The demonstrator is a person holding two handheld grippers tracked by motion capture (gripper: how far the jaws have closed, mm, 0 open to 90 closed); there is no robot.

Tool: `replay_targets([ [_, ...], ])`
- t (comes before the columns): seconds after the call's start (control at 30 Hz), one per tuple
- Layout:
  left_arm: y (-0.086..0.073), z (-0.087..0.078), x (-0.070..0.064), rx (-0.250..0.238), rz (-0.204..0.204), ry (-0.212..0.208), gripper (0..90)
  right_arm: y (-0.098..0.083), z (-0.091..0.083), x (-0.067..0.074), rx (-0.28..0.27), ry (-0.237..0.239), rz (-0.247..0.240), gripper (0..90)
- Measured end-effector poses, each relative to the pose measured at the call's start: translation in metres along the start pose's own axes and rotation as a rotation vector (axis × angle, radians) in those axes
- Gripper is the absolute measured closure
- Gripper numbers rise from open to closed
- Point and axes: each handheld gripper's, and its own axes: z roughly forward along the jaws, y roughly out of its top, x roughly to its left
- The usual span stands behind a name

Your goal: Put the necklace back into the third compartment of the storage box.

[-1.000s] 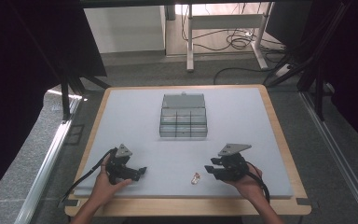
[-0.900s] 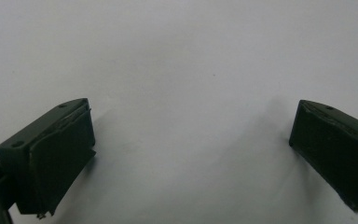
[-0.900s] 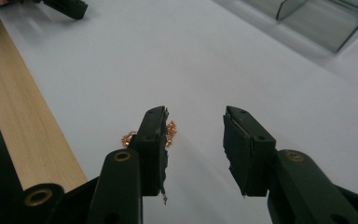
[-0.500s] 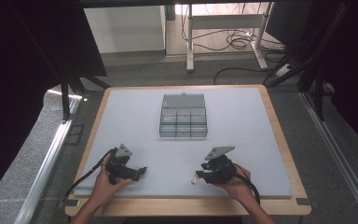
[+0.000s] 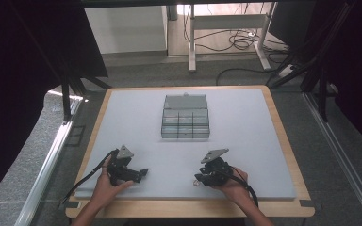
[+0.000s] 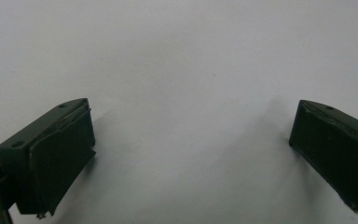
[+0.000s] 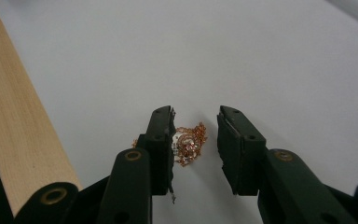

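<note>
Two grippers low over the white mat [image 5: 245,122], near its front edge. Right gripper [image 7: 196,140] set down around a small heap of rose-gold chain [image 7: 190,141], jaws partly apart, one on each side of the heap; left-hand jaw seemingly touching the chain's edge, right-hand jaw just clear of it. Nothing pinched yet. In the high view, right gripper [image 5: 202,179] angled toward the chain [image 5: 196,182], a pale speck at its tips. Left gripper [image 6: 191,140] wide apart, holding nothing, only bare mat between the jaws; in the high view, left gripper [image 5: 141,173] resting well apart from the chain. Clear compartment box [image 5: 185,117] farther back at mid-mat, lid up, apparently empty, though too small to tell for sure.

Likely step in hand: closing on the chain for a lift, perhaps toward the box.

Risks from here: a loose, fine heap lying flat, so easy to catch just a loop and leave the rest trailing or slipping out on the lift. Closing off-centre, with one jaw already against the heap, liable to push it sideways rather than trap it. Tips held too high likely to close on air; pressed too hard, likely to drag on the mat. Wooden table rim [image 7: 14,116] just beside, so a nudged chain could slide toward it.
</note>
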Motion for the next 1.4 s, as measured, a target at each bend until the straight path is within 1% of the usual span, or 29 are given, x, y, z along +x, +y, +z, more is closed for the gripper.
replay_targets([
  [0.17, 0.0, 0.0, 0.0, 0.0, 0.0, 0.0, 0.0, 0.0, 0.005, 0.001, 0.019, -0.012, -0.012, 66.5],
  [0.33, 0.0, 0.0, 0.0, 0.0, 0.0, 0.0, 0.0, 0.0, 0.005, 0.003, 0.03, -0.034, -0.023, 70.1],
  [0.4, 0.0, 0.0, 0.0, 0.0, 0.0, 0.0, 0.0, 0.0, 0.005, 0.005, 0.036, -0.053, -0.028, 72.9],
  [0.43, 0.0, 0.0, 0.0, 0.0, 0.0, 0.0, 0.0, 0.001, 0.005, 0.006, 0.041, -0.057, -0.034, 75.8],
  [0.57, 0.0, 0.0, 0.0, 0.0, 0.0, 0.0, 0.0, 0.001, 0.005, 0.006, 0.044, -0.058, -0.034, 76.6],
  [0.87, 0.0, 0.0, 0.0, 0.0, 0.0, 0.0, 0.0, 0.0, 0.004, 0.003, 0.037, -0.046, -0.011, 76.6],
  [0.93, 0.0, 0.0, 0.0, 0.0, 0.0, 0.0, 0.0, 0.0, 0.003, 0.002, 0.031, -0.049, -0.005, 76.6],
  [0.97, 0.0, 0.0, 0.0, 0.0, 0.001, 0.0, 0.0, 0.0, 0.001, 0.001, 0.012, -0.042, 0.006, 80.9],
  [1.03, 0.0, 0.0, 0.0, 0.0, 0.0, 0.0, 0.0, 0.0, -0.003, 0.0, -0.004, -0.038, 0.01, 81.7],
  [1.17, 0.0, 0.0, 0.0, 0.0, 0.0, 0.0, 0.0, 0.001, -0.005, 0.0, -0.011, -0.037, 0.017, 82.4],
  [1.4, 0.0, 0.0, 0.0, 0.0, 0.0, 0.0, 0.0, 0.0, -0.002, 0.0, 0.008, -0.032, 0.008, 82.5],
])
